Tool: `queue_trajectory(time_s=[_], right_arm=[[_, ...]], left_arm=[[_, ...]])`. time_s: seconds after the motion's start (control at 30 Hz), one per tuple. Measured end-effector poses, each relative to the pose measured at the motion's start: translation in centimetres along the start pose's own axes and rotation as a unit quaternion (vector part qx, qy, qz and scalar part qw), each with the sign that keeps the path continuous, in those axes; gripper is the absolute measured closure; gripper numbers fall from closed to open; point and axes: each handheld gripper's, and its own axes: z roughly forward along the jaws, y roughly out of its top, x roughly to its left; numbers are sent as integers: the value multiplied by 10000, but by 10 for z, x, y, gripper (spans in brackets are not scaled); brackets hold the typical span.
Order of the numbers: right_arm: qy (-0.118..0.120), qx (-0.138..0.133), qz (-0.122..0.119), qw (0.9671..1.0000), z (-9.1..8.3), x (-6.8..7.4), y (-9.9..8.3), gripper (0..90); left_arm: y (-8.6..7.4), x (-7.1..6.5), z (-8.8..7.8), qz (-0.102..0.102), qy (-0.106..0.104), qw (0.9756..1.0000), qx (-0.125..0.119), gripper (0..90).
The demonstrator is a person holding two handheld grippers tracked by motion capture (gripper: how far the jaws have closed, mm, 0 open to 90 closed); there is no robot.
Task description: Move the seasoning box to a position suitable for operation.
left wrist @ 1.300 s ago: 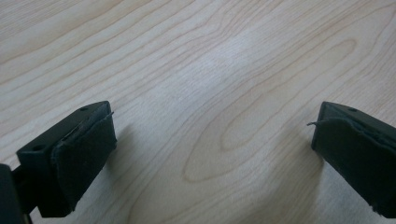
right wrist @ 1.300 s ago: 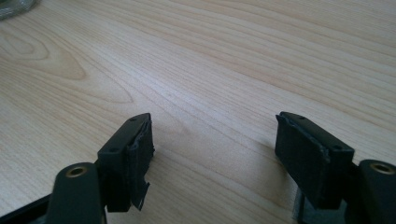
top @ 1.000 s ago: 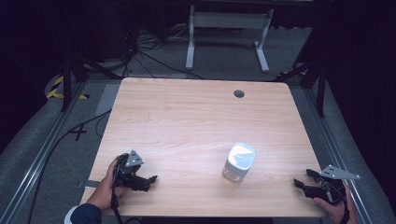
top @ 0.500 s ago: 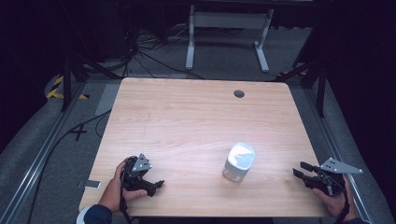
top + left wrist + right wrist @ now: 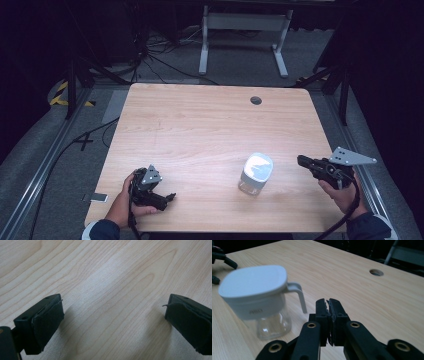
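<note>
A glass jug with a white lid and a white handle is seen standing upright on the wooden worktop, in its near right part. In the right gripper view the jug is found to the left of the fingers and beyond their tips, its handle turned toward them; a gap of bare wood is left between handle and fingers, so nothing is touched. The right gripper is held by a hand at the near right edge of the worktop, just right of the jug and pointed toward it. Its fingers are clenched together with nothing between them.

The left gripper is held low over the near left part of the worktop, well apart from the jug. In the left gripper view its fingers are spread wide and released, with only bare wood grain between them. A round cable hole is seen in the far right part of the worktop.
</note>
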Motion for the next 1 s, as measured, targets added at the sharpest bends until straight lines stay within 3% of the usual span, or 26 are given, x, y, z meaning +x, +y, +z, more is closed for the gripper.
queue_trajectory(time_s=[0.13, 0.27, 0.67, 0.87, 1.0], right_arm=[[289, -225, -133, 9992, 15, 15, 24, 887], [437, -197, -355, 9982, 29, 28, 37, 888], [658, 135, -508, 9965, 60, 39, 40, 896], [701, 59, -348, 9969, 61, 37, 37, 897], [653, 29, -363, 9972, 62, 37, 37, 896]], left_arm=[[0, 0, 0, -12, -7, 10000, 1, 21], [0, 0, 0, -16, -9, 10000, -1, 21], [1, 0, 1, -23, -12, 10000, 9, 21], [1, 0, 1, -14, 0, 10000, 25, 20], [4, -1, 0, -30, -8, 10000, 46, 52]])
